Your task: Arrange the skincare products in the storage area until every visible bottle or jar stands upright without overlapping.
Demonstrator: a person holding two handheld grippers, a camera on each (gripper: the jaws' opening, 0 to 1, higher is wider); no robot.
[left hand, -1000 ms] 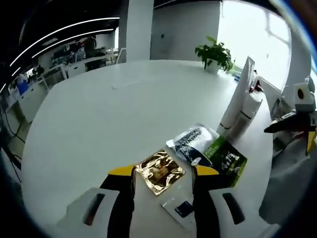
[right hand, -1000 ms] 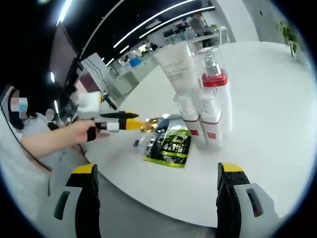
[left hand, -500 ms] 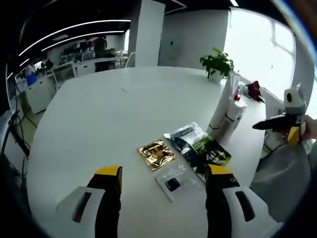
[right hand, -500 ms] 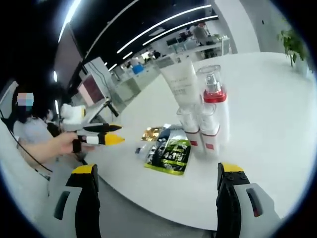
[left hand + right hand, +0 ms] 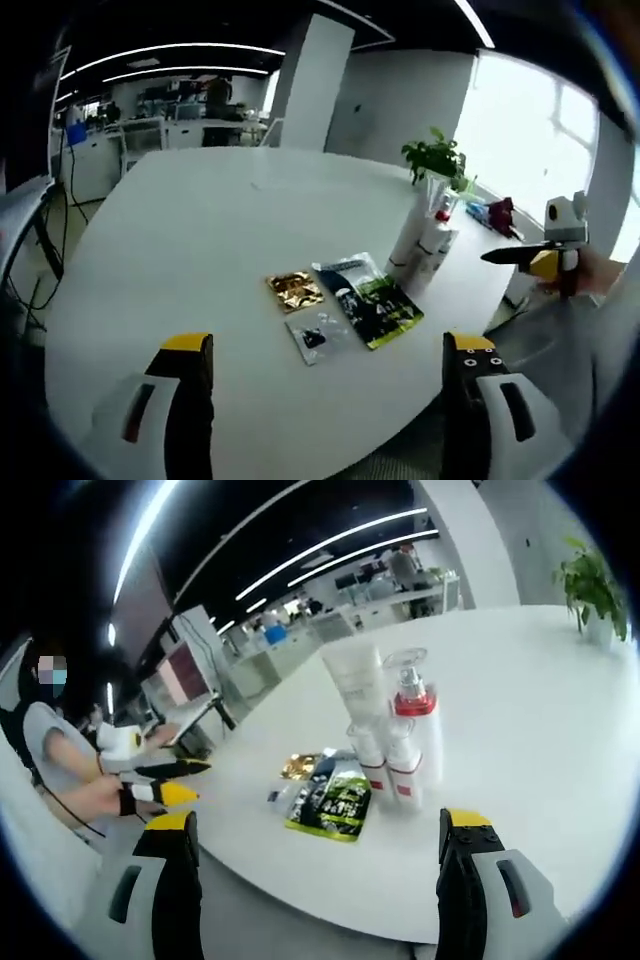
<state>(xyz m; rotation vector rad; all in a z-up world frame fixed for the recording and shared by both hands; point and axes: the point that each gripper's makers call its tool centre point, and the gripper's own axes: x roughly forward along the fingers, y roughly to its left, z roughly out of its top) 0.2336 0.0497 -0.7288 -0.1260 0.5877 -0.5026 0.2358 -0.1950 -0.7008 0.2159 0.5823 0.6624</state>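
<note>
Both the left gripper (image 5: 323,345) and right gripper (image 5: 320,820) hung wide apart and empty off the table (image 5: 190,230) edge, probably because the bottles (image 5: 400,750) ahead already stood upright together. Flat sachets (image 5: 328,798) lay nearer; their labels were unreadable.

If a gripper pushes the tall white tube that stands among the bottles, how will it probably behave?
The tall white tube stands on its narrow end, widest at the top, so it probably tips easily. It stands close beside the red-collared pump bottle and the smaller bottles, so a push may topple them too. It looks like a soft plastic tube, likely to give when squeezed.
</note>
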